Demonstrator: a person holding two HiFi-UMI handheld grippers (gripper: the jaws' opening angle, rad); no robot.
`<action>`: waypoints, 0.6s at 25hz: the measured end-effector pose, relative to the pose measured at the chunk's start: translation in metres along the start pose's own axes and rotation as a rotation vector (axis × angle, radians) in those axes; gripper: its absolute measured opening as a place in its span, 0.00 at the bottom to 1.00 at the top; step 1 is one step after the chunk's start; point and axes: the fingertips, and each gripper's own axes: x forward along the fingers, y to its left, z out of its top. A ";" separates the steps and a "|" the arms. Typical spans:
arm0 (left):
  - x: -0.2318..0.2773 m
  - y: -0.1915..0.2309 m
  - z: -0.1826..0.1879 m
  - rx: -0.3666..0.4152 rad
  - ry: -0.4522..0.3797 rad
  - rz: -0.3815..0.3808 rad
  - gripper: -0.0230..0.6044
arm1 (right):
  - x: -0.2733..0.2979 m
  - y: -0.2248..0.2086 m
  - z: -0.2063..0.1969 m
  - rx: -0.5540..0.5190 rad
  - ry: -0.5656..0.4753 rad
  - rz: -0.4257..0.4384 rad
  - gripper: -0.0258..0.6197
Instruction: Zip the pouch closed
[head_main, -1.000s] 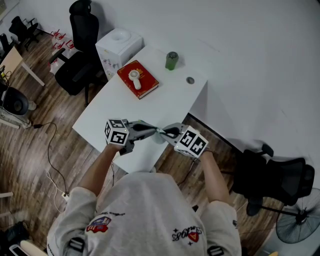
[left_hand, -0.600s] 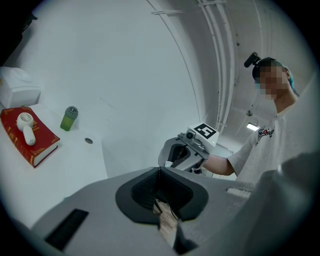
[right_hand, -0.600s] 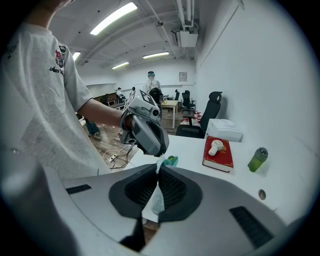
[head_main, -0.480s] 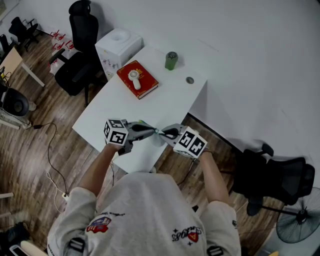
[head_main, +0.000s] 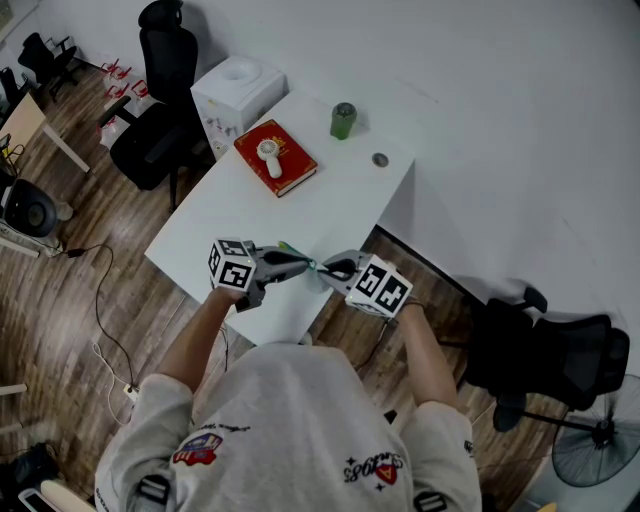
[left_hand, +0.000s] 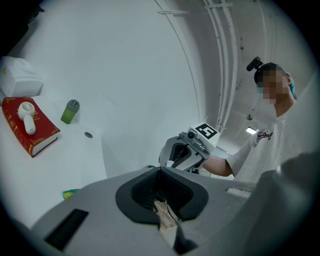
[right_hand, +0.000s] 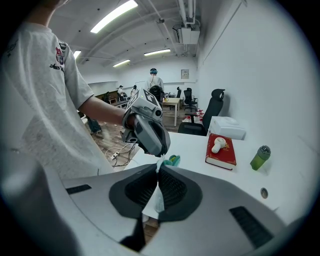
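Above the near corner of the table (head_main: 330, 205), the left hand-held gripper (head_main: 300, 262) has its jaws pressed together, pinching one end of the pouch (right_hand: 157, 198). The pouch hangs clear of the table between both hand-held grippers. The right hand-held gripper (head_main: 326, 268), tilted down toward the table, pinches the other end.
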 end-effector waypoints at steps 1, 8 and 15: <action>0.000 0.000 -0.002 -0.002 0.001 -0.002 0.05 | 0.001 0.001 -0.001 0.000 0.003 0.003 0.06; -0.001 0.002 -0.010 -0.024 0.004 -0.006 0.05 | 0.005 0.004 -0.006 0.002 0.018 0.014 0.06; -0.007 0.009 -0.013 -0.050 -0.007 0.015 0.05 | 0.003 -0.001 -0.007 0.003 -0.029 0.008 0.06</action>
